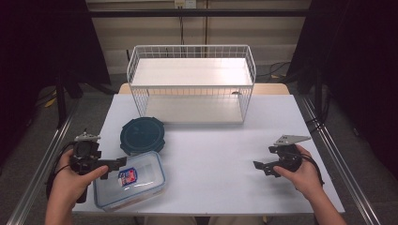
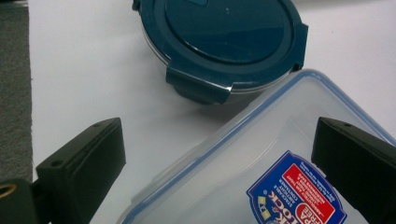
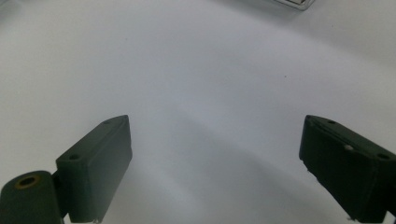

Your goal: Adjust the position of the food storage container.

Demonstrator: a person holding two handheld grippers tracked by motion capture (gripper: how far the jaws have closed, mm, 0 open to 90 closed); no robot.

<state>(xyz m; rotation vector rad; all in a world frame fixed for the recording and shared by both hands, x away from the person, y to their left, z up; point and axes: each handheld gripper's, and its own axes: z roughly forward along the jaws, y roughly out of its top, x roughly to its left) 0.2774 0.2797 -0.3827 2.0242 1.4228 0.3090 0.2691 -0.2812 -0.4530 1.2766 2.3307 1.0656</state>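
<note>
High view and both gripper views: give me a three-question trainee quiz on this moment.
1. True or false: the left hand-held gripper is clamped on the rectangular container.
2. What lies just behind that container, beside the wire basket? A) round blue-lidded container B) mug C) plate
3. Fill in: the right hand-held gripper hangs open over the bare white ____.

Key: 1 false, its jaws stand open with the container's corner between them; 2 A; 3 table.

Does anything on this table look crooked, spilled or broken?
Nothing spilled or broken. The clear box lies skewed to the table edge, its near corner at or just past the front edge. The round blue tub sits close behind it, lid on. The wire rack stands straight and empty.
</note>
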